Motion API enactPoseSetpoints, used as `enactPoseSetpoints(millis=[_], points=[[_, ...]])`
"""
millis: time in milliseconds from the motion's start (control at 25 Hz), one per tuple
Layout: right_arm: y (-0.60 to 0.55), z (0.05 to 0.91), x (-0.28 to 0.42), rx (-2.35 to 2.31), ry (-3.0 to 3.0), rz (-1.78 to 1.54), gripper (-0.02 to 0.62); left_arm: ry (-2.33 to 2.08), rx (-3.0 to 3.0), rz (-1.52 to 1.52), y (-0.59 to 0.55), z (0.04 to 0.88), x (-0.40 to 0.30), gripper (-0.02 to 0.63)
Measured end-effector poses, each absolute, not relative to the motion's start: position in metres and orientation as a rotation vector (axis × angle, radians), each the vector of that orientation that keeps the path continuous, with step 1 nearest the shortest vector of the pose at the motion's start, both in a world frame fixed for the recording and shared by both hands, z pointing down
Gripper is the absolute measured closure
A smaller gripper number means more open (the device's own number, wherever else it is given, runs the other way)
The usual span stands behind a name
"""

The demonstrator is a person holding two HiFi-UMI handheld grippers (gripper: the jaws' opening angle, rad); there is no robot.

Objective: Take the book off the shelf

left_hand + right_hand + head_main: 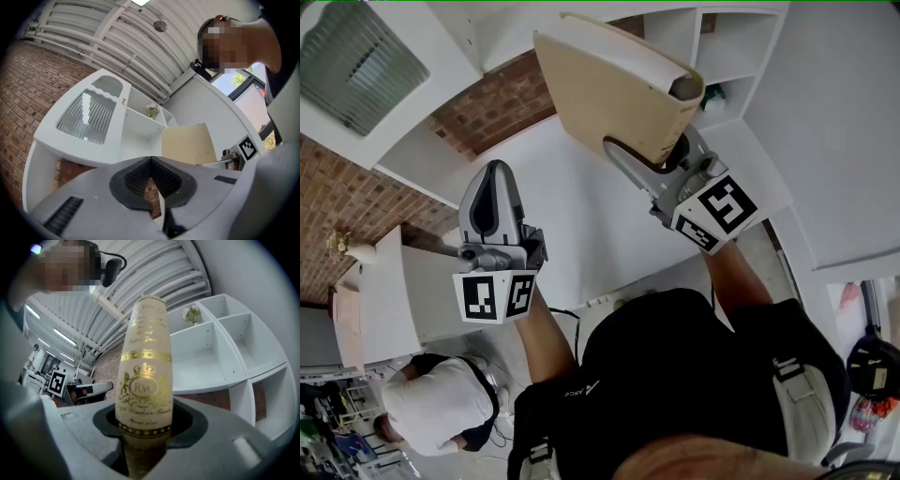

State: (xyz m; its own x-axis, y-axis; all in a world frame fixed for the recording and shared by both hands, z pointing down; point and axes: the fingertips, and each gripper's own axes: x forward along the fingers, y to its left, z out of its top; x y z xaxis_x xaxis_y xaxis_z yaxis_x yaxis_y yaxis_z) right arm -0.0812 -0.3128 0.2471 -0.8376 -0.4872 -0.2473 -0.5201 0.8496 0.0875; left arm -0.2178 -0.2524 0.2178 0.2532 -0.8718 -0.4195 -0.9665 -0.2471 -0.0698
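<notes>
Right gripper (672,155) fingers clamp the book (609,94), clear of the shelf (741,56) — removal seems done — while left gripper (494,187) fingers sit closed, empty.

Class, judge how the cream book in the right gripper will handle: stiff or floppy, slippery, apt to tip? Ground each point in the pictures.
Probably stiff: the book shows a flat, unbent cover though held at one end. Likely to pivot: the right gripper clamps only one end of the spine. Possibly slippery: that gold-printed surface looks glossy.
</notes>
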Motion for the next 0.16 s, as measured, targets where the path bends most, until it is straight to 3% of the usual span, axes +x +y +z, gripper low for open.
enactPoseSetpoints(millis=[160], points=[[-0.3143, 0.2483, -0.0802, -0.780, 2.815, 0.223, 0.387, 1.694, -2.216, 0.430, -0.2534, 0.2182, -0.2172, 0.607]])
